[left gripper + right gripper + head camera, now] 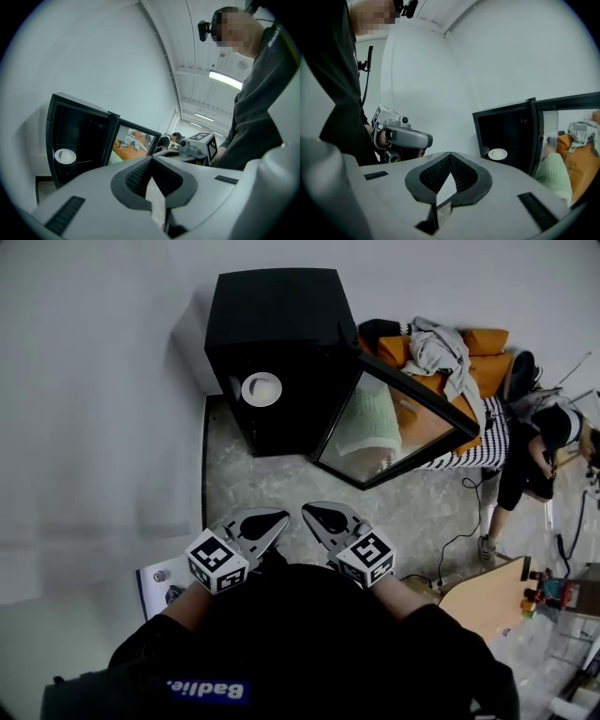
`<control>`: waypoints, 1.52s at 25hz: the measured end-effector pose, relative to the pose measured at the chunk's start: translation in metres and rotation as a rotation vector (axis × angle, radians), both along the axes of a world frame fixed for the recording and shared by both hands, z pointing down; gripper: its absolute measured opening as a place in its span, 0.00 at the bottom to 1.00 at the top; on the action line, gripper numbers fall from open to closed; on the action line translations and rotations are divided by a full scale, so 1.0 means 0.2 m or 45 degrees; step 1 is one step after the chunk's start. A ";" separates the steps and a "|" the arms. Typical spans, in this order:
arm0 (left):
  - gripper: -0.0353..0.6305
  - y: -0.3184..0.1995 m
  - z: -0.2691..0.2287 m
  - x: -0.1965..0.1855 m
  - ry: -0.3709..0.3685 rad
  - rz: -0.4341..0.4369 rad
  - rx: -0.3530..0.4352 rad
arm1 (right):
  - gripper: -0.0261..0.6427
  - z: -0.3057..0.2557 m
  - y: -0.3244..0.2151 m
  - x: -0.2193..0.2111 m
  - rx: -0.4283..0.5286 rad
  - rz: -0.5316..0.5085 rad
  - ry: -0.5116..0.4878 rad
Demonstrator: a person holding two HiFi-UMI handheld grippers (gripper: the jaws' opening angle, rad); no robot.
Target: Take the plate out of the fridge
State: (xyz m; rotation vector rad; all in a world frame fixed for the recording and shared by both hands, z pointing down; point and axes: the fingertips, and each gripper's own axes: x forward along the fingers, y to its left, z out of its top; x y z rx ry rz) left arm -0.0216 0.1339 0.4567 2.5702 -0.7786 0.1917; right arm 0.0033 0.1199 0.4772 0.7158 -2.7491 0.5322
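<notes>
- The plate (262,388) lies on a shelf inside the open black fridge (281,315) at the far side, with the glass door (394,423) swung out to the right.
- We judge it stiff, light, smooth and breakable; its near rim looks the best place to pinch.
- Our left gripper (278,517) and right gripper (309,513) hang side by side near our body. Their tips are together, they hold nothing, and they aim slightly down toward the fridge.
</notes>
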 end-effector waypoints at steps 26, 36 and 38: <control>0.05 -0.48 -0.03 -0.20 0.022 -0.012 -0.008 | 0.05 0.00 -0.54 -0.20 -0.005 0.041 -0.014; 0.05 -0.66 -0.02 -0.05 -0.022 -0.097 -0.020 | 0.05 0.03 -0.74 -0.04 0.001 -0.030 -0.032; 0.05 -0.69 -0.01 -0.04 -0.029 -0.117 -0.028 | 0.06 0.04 -0.76 -0.03 -0.007 -0.048 -0.040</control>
